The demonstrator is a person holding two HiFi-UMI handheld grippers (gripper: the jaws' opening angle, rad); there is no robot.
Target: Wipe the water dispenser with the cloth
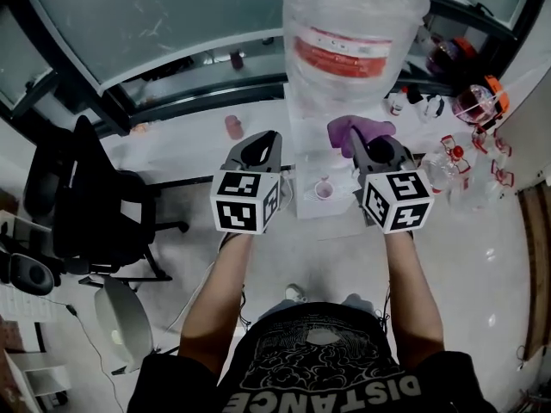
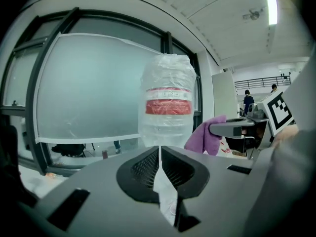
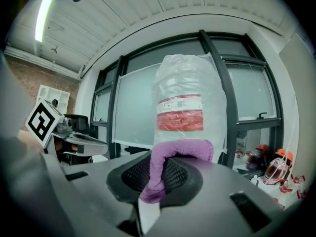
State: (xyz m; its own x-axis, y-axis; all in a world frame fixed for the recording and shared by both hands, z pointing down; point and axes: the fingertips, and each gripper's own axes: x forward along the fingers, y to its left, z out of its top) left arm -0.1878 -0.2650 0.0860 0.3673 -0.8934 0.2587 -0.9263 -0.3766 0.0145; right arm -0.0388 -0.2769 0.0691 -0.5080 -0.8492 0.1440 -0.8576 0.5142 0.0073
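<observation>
The frosted window (image 1: 164,15) fills the far side of the scene, its dark frame running left to right. In front of it stands the water dispenser (image 1: 312,157), a white body with a big bottle (image 1: 353,33) upside down on top. The bottle is wrapped in clear plastic and carries a red label band. To the left, on the pale floor (image 1: 465,265), we see a black office chair (image 1: 95,196).

We hold both claws up, side by side, on the near side of the dispenser. The left claw (image 2: 159,149) points at the dispenser's left part. Its jaws are pressed together at the tips, with nothing between them.

The right claw (image 3: 157,171) is clamped on the purple cloth (image 3: 183,149). The cloth is pinched between the jaws and bunches out past the tips, folded over the top of them. One end hangs down along the seam where the jaws meet. In the head view the cloth sits at the far end of the right claw, right up by the dispenser's front just below the bottle. We cannot tell whether it touches the surface.

Far right, by the window, are two red helmets (image 1: 482,101), and nearer them some clear bottles with red caps (image 1: 448,163). A small pink cup (image 1: 232,127) stands on the ledge to the left of the dispenser.
</observation>
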